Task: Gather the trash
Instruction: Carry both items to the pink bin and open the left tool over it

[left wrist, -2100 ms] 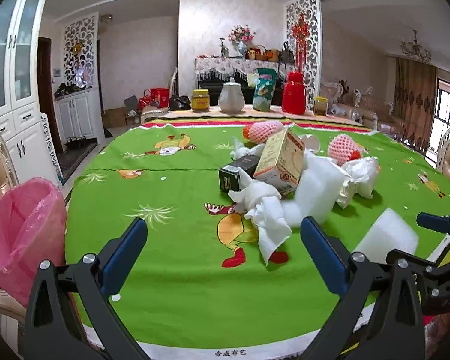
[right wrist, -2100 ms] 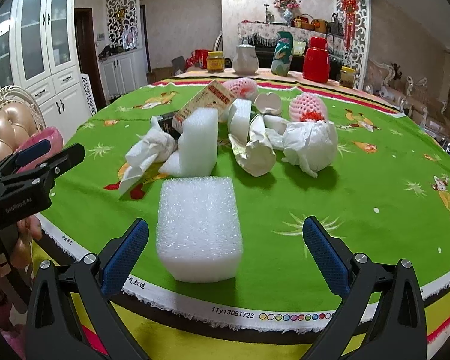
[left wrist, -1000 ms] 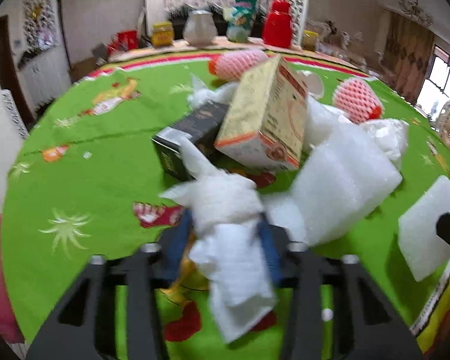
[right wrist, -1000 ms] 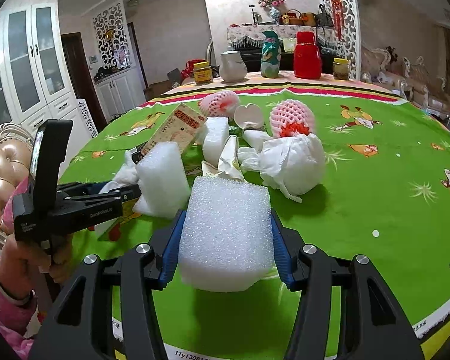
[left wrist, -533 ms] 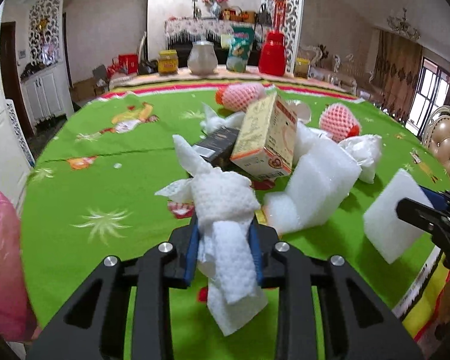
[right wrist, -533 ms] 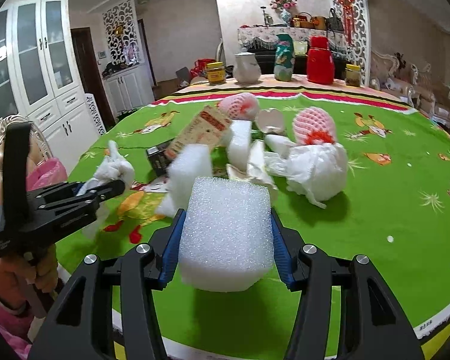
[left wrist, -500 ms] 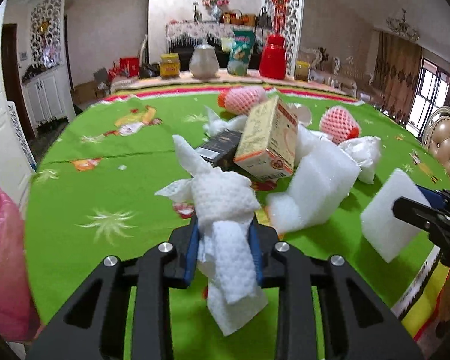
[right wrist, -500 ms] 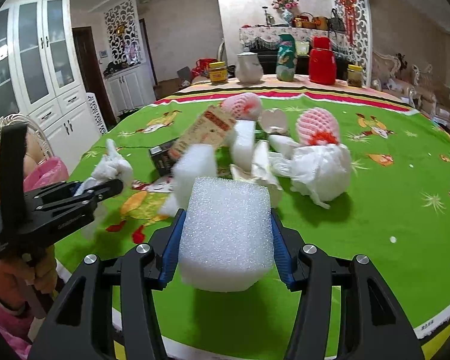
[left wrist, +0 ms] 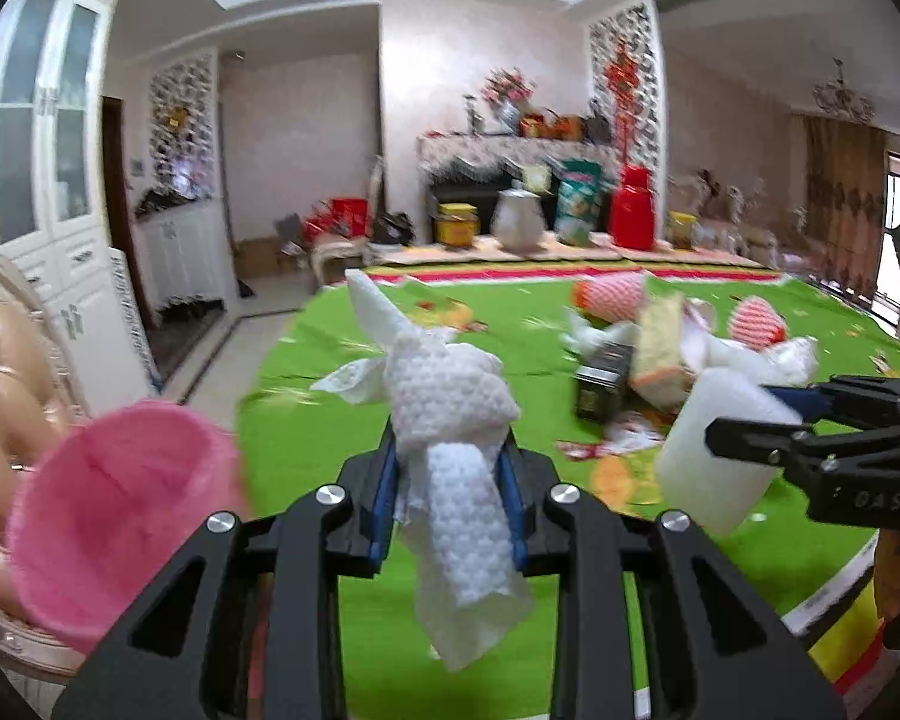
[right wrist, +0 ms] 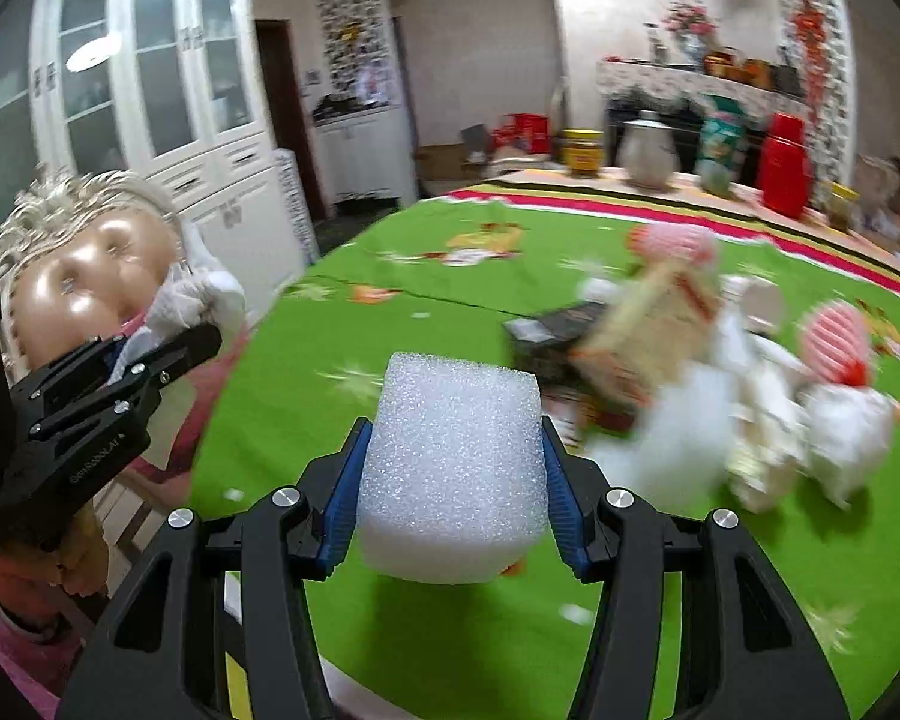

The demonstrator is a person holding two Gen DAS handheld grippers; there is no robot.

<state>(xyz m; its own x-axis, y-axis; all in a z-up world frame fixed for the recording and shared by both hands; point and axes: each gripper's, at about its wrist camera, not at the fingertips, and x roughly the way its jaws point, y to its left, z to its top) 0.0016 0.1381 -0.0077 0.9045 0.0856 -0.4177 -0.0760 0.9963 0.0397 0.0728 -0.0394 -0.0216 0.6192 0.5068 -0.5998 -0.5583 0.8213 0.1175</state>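
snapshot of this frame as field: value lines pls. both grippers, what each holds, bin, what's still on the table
left hand-held gripper: shut on crumpled paper towel, lifted off the table
right hand-held gripper: shut on white foam block, off the table
pink trash bag: open mouth, lower left in the left wrist view, beside the table edge
green tablecloth: covers the table
left on table: yellow carton, black box, red-and-white foam fruit nets, more white wrapping
image quality: motion blur in both views
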